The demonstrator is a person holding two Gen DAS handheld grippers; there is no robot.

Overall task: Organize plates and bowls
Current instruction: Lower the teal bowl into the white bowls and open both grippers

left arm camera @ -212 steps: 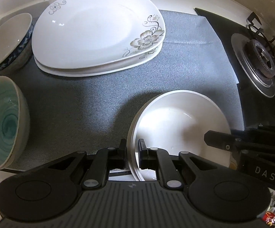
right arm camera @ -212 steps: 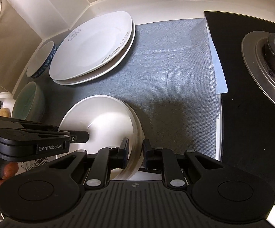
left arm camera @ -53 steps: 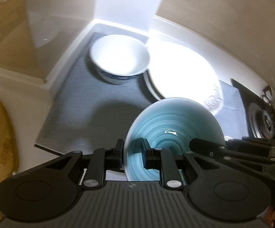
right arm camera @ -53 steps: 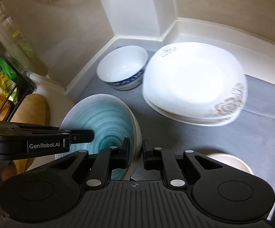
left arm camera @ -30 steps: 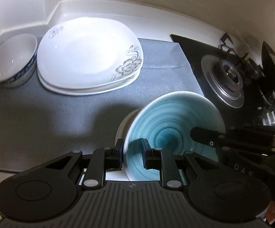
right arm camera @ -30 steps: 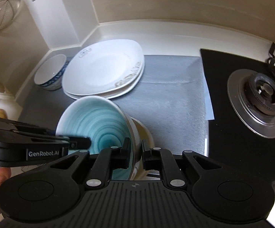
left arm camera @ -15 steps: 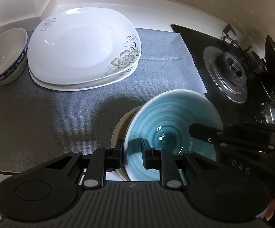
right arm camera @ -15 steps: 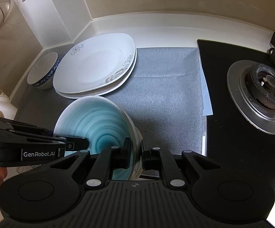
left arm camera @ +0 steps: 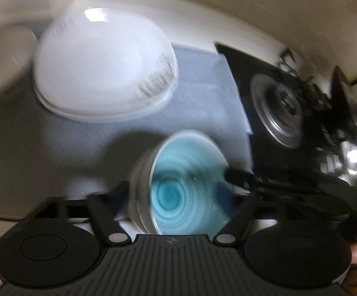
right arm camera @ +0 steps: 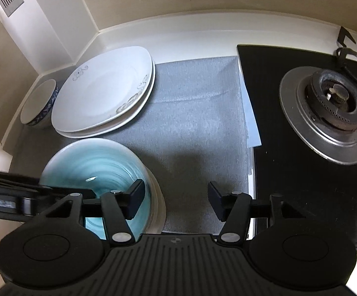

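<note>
Both jaws just opened off teal bowl (right arm camera: pixel 92 170) | left gripper (left arm camera: pixel 178 197), right gripper (right arm camera: pixel 176 197): released | glazed, fragile, slippery; regrip by rim

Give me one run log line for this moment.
teal bowl: nested in white bowl | left tool: just opened | right tool: just opened, rim between, released

Left wrist view motion-blurred (plate stack (left arm camera: pixel 104 64) pattern unreadable)

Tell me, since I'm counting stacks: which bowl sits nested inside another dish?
The teal-glazed ceramic bowl, nested in a white bowl; the blue-patterned white bowl stands alone in the corner.
</note>
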